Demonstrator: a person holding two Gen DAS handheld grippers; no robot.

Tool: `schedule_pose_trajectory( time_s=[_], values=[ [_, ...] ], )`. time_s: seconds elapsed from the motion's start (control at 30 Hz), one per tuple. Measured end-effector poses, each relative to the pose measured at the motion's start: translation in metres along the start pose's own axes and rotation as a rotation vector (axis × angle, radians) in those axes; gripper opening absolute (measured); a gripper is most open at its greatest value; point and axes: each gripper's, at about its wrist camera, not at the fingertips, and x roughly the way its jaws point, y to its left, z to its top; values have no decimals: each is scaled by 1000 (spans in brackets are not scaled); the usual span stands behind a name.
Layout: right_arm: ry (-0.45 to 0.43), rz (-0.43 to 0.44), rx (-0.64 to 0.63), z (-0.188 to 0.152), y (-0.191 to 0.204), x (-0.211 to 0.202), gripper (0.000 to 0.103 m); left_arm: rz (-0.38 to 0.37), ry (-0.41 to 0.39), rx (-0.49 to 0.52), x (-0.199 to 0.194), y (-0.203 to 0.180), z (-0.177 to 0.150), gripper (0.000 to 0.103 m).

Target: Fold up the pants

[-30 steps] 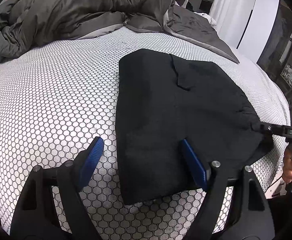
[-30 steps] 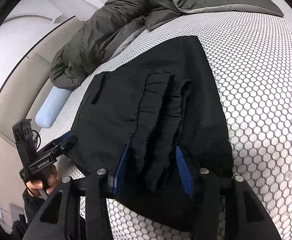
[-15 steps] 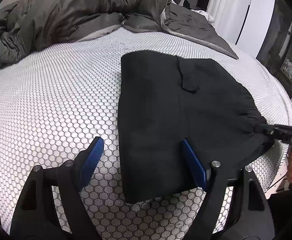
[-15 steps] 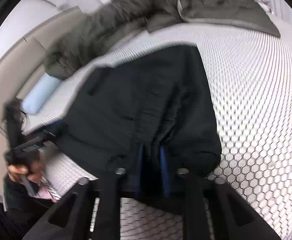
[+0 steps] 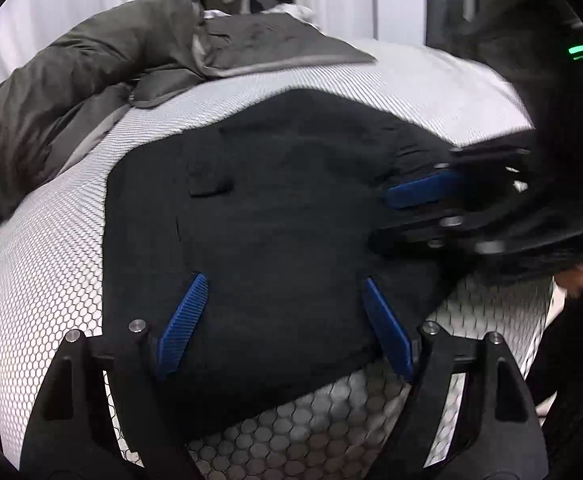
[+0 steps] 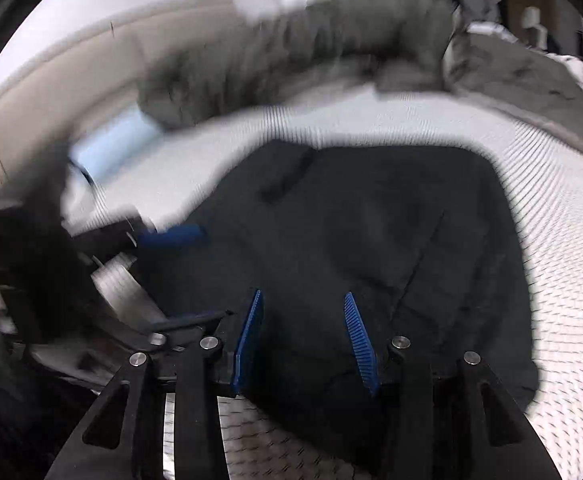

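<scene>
The black pants [image 5: 283, 216] lie folded into a compact block on the white honeycomb-patterned bed [image 5: 51, 264]. My left gripper [image 5: 283, 292] is open, its blue pads over the near edge of the pants. The right gripper [image 5: 423, 190] shows at the right of this view, over the pants' right edge. In the blurred right wrist view the pants [image 6: 371, 232] fill the middle, and my right gripper [image 6: 303, 300] is open just above them. The left gripper [image 6: 171, 236] shows at the left of that view.
A rumpled grey duvet [image 5: 75, 92] lies across the far side of the bed and also shows in the right wrist view [image 6: 291, 52]. A light blue pillow [image 6: 111, 148] lies by the beige headboard [image 6: 31, 112]. The bed's edge [image 5: 531, 320] drops off at the right.
My right gripper closed on the pants' gathered edge half a second ago and has now opened. Both grippers have swung in closer over the pants, and the views have shifted with motion blur.
</scene>
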Motion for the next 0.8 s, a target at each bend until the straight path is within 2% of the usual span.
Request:
schedule_pose_trajectory(
  time_s=[0.03,0.07,0.27,0.33,0.4,0.43,0.53,0.67,0.73,0.8],
  values=[
    [40,-28,-30,-4,-2,12,38,-7,5,9,-1,-1,-2,78],
    [40,-33,-54,-7,-4,12,37,-14,4,8,-5,0,-5,78],
    [14,-58,-93,-19,-16,-25,38,1,11,-33,-28,15,-21,80],
    [-6,-60,-88,-20,-14,-34,43,-28,-29,-68,-45,23,-18,80],
    [-66,-53,-61,-17,-20,-44,57,-34,-92,-99,-58,33,-11,82],
    [-104,-51,-40,-11,-20,-48,60,-27,-103,-113,-62,37,-8,82],
    [-141,-85,27,7,-22,-41,63,-16,-83,-179,-45,51,5,82],
    [-94,-140,98,18,-30,-19,63,13,0,-211,-19,59,2,82],
    [-88,-163,100,18,-33,-21,63,38,1,-198,-9,60,5,82],
    [-101,-212,61,19,-30,-27,63,29,-16,-193,-12,58,4,82]
  ],
)
